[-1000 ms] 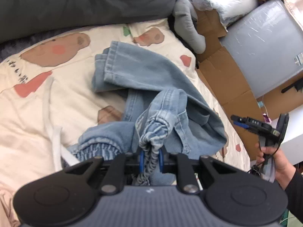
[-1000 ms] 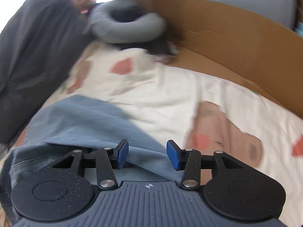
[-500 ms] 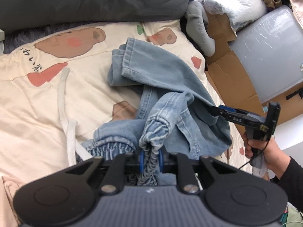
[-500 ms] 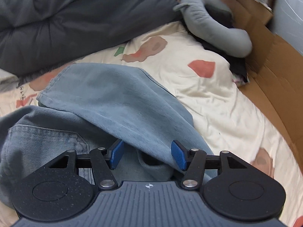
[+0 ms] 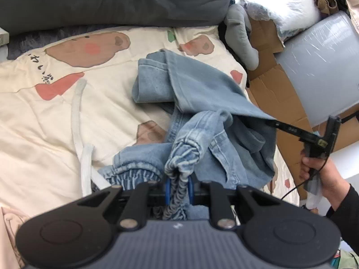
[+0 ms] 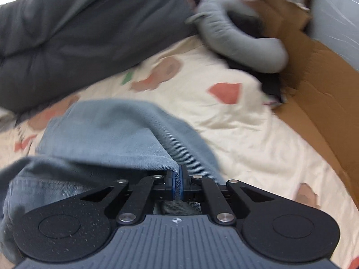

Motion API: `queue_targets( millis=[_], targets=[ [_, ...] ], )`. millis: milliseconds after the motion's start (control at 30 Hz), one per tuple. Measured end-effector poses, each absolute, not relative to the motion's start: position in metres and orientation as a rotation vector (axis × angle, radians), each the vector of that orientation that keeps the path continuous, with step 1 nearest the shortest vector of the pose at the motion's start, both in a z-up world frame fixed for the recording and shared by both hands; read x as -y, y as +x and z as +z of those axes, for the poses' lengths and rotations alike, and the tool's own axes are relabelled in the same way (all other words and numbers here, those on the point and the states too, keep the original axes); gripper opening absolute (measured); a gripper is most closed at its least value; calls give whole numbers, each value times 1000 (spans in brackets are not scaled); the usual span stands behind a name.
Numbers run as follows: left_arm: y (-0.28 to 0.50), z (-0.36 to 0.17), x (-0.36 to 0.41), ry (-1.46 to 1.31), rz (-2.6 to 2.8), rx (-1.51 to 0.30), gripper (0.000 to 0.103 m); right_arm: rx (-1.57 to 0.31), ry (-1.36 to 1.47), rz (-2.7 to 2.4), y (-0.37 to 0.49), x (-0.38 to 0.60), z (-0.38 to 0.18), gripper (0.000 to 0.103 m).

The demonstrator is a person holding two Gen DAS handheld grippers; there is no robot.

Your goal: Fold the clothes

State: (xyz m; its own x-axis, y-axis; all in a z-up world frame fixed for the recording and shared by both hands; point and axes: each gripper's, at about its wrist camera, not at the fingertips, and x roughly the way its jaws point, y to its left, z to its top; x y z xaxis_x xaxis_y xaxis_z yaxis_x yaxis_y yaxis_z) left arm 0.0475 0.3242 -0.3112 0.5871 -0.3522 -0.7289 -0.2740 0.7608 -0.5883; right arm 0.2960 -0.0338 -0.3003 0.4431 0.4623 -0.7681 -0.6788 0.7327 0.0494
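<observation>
Light blue jeans [image 5: 202, 94] lie crumpled on a cream bedspread [image 5: 44, 116] printed with brown bears. My left gripper [image 5: 178, 187] is shut on the gathered elastic waistband [image 5: 181, 157], which bunches up between its blue pads. From the left wrist view, my right gripper [image 5: 272, 123] reaches in from the right and pinches the edge of a trouser leg. In the right wrist view, the right gripper [image 6: 178, 186] is shut on a thin fold of denim [image 6: 125, 132]. A hand [image 5: 318, 170] in a black sleeve holds that gripper.
A dark grey duvet [image 5: 112, 0] runs along the far side of the bed. A grey plush toy [image 5: 240, 35], cardboard [image 5: 276, 89] and a plastic-wrapped grey panel [image 5: 320, 67] stand at the right. A white drawstring [image 5: 77, 116] lies on the bedspread at the left.
The right gripper moved in over the trouser leg and its open jaws shut on the denim edge. The left gripper kept its hold on the waistband and barely moved.
</observation>
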Motion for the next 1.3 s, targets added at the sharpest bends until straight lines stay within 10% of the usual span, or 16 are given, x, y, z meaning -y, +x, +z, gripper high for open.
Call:
queue_targets(
  millis=[600, 867, 1300],
  targets=[
    [54, -306, -320, -679, -11, -981, 16, -902, -18, 257, 378, 220, -293, 2],
    [54, -302, -317, -657, -7, -989, 16, -930, 87, 90, 375, 254, -300, 41],
    [43, -300, -316, -641, -24, -970, 15, -971, 132, 306, 350, 196, -280, 43]
  ],
)
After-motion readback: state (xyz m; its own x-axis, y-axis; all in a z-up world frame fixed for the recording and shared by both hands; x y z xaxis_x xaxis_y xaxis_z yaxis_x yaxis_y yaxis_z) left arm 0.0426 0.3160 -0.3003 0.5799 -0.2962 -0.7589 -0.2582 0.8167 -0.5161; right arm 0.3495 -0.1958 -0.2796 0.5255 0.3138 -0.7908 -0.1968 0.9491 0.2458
